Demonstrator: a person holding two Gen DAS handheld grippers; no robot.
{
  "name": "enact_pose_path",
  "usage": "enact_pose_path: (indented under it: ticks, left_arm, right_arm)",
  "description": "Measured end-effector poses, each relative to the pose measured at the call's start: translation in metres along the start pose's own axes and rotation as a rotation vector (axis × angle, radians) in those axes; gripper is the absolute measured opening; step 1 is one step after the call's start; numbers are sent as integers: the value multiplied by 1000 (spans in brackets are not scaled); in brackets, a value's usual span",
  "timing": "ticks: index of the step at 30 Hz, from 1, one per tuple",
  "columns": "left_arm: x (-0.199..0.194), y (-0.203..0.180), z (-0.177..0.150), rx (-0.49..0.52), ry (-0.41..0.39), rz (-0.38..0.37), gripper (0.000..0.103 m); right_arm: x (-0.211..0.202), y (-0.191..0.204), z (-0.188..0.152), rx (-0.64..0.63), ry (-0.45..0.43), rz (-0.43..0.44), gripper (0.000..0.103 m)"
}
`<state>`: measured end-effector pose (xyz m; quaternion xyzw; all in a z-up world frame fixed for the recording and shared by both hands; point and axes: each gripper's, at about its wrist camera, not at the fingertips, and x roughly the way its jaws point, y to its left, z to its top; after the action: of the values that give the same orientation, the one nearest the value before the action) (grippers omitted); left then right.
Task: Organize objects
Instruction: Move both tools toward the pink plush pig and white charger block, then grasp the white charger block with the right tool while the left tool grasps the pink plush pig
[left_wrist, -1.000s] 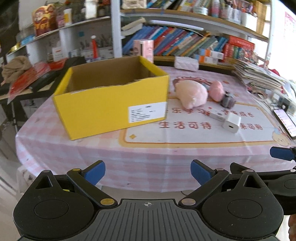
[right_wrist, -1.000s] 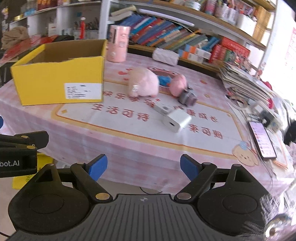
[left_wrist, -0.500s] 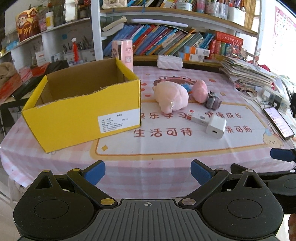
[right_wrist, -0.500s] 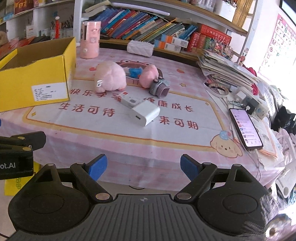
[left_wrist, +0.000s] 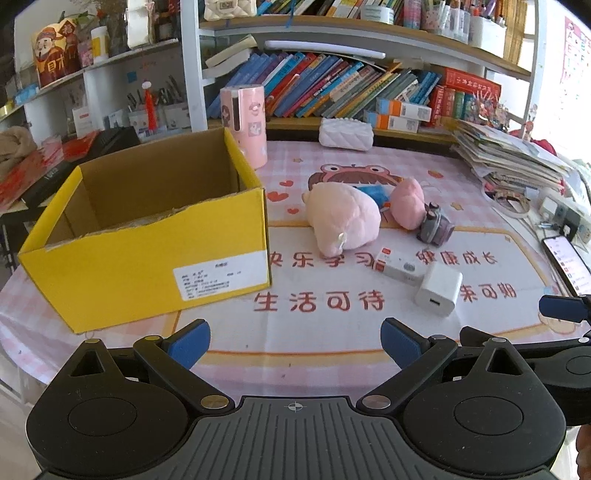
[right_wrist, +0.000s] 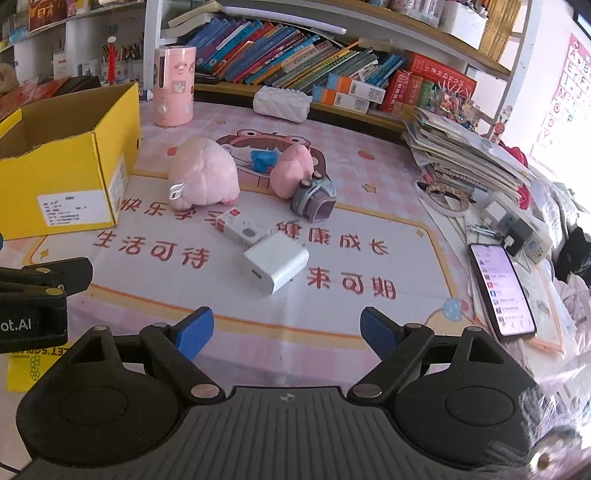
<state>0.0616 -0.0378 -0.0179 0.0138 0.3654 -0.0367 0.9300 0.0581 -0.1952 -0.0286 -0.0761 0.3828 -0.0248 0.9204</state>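
Approach phase, nothing picked yet. Layout left to right, clock read from the white charger:

- Yellow box (left_wrist: 147, 236) at about 9 o'clock, top open, looks empty from here. Presumably the drop target.
- Large pink plush (left_wrist: 343, 218) at 11 o'clock, lying just right of the box's right wall, apart from it.
- Small white carton (right_wrist: 242, 230) touching or just beside the charger at 10–11 o'clock.
- White charger (right_wrist: 277, 264), nearest item to both tools.
- Small pink plush (right_wrist: 291, 173) and grey toy camera (right_wrist: 314, 197) at 12–1 o'clock, pressed together.
- Phone (right_wrist: 502, 288) at 3 o'clock on the table edge. Not ours, I'd guess.

Left gripper (left_wrist: 295, 343): jaws spread wide, empty, hovering off the near table edge. Right gripper (right_wrist: 286, 332): same, wide and empty.

My take on doing it well:
- Right takes the charger first; it lies skewed, so roll the wrist to land the pads on its flat faces, not the corners.
- Come down clear of the carton so it doesn't get dragged.
- Left goes for the large plush: pinch mid-body and deep, since it'll squash.
- Keep the tools well apart near the box.
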Motion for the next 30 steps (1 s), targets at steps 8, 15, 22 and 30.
enact_pose_path:
  ticks: [8,15,22,30]
  left_arm:
    - [21,-10,13,-41,16,21,100]
    - [36,-20,27,-92,1,30,100]
    - [46,-29,34,-95,10,71,100]
    - [54,-27,39,-125,34,125,100]
  right_arm:
    - [24,-17,19,-20,0,20,86]
    - [46,-34,35,-37,-4,57,86]
    - [65,-46,47,-50,0,110,85]
    - [85,-43,56,-83,22,181,84]
